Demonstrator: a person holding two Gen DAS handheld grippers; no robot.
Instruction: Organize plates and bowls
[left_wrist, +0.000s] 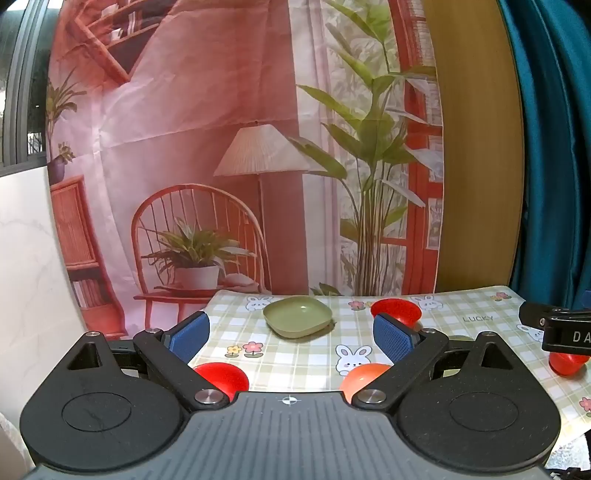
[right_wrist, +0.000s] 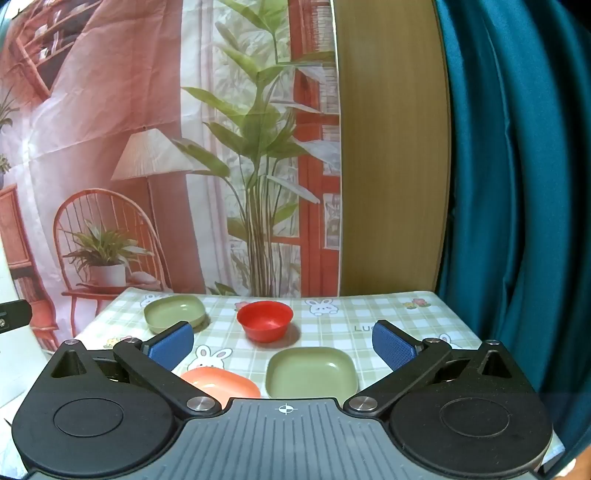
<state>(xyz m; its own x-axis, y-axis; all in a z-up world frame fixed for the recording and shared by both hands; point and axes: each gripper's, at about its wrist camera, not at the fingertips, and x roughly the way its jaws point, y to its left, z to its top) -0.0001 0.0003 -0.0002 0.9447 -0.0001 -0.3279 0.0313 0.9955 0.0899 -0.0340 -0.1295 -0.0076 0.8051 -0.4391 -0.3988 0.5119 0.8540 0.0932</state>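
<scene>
2 grippers hover over the table, nothing gripped. Left wrist view: left gripper (left_wrist: 291, 334) spread wide, far green plate (left_wrist: 297, 320) ahead. Right wrist view: right gripper (right_wrist: 282, 345) spread wide above near green plate (right_wrist: 312, 373), red bowl (right_wrist: 265, 320) beyond, orange plate (right_wrist: 221, 382) beside. Sorting appears unstarted; next move calls for descending onto 1 rim.

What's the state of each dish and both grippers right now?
left gripper: open, empty
right gripper: open, empty
far green plate: upright, empty, on table
near green plate: upright, empty
red bowl: upright, empty
orange plate: upright, partly hidden
</scene>
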